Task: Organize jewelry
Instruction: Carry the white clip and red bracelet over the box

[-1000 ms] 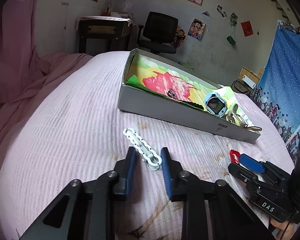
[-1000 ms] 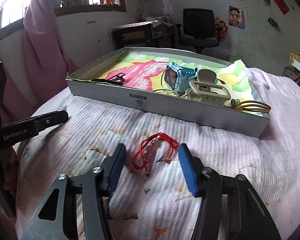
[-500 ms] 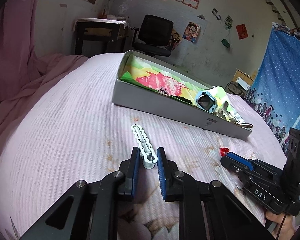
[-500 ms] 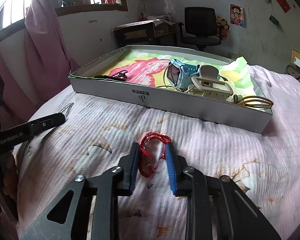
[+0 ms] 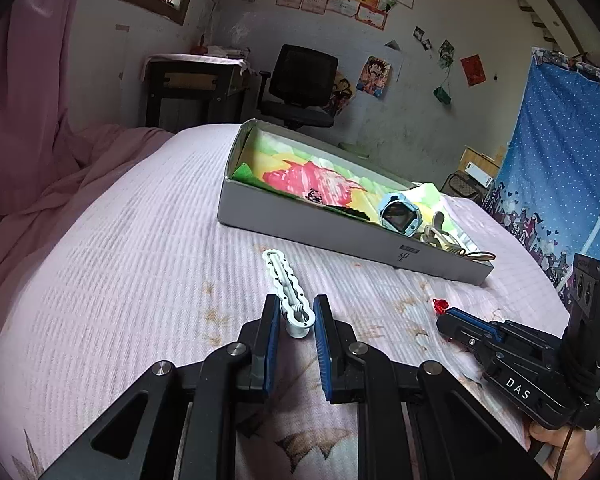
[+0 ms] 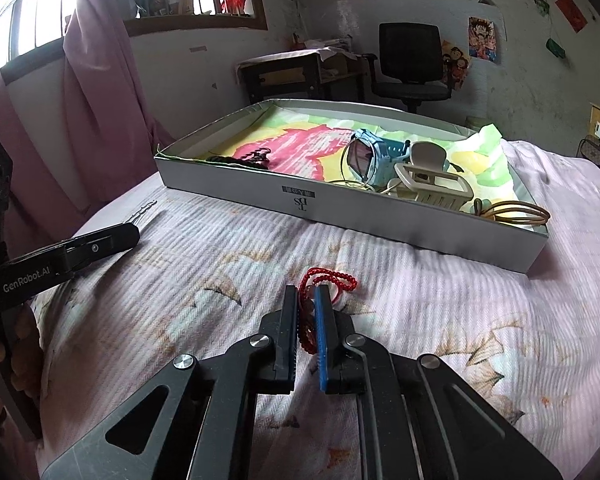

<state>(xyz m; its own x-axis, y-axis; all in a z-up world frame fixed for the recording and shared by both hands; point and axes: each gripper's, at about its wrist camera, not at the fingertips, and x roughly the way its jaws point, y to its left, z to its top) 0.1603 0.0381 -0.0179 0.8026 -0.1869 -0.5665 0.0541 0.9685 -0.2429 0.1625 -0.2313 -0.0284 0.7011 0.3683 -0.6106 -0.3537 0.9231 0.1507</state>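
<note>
The reference landmark is the shallow grey box (image 6: 400,236) lying on the pink bedspread (image 5: 132,264); all positions below are given relative to it.

Left gripper (image 5: 294,320): positioned in front of the box's long near wall, toward its left end, pointing down at the bedspread; the jaws stand narrowly apart with the round end of a white wavy hair clip (image 5: 288,292) between them; the blue pads sit against that end on both sides; the rest of the clip extends away from the gripper toward the box and lies on the bedspread, apart from the box wall.

Right gripper (image 6: 307,320): positioned in front of the same near wall, about opposite the printed label on it; the jaws are closing and are almost together; a red cord bracelet (image 6: 332,280) is pinched between the pads; its free loop protrudes past the fingertips toward the box and rests on the bedspread, apart from the box.

Box contents: a colourful paper lining (image 6: 300,144); a dark beaded item (image 6: 256,158) toward the left end; a blue watch (image 6: 374,156) near the middle; a cream claw clip (image 6: 432,184) just right of the watch; tan hair ties (image 6: 516,214) at the right end.
</note>
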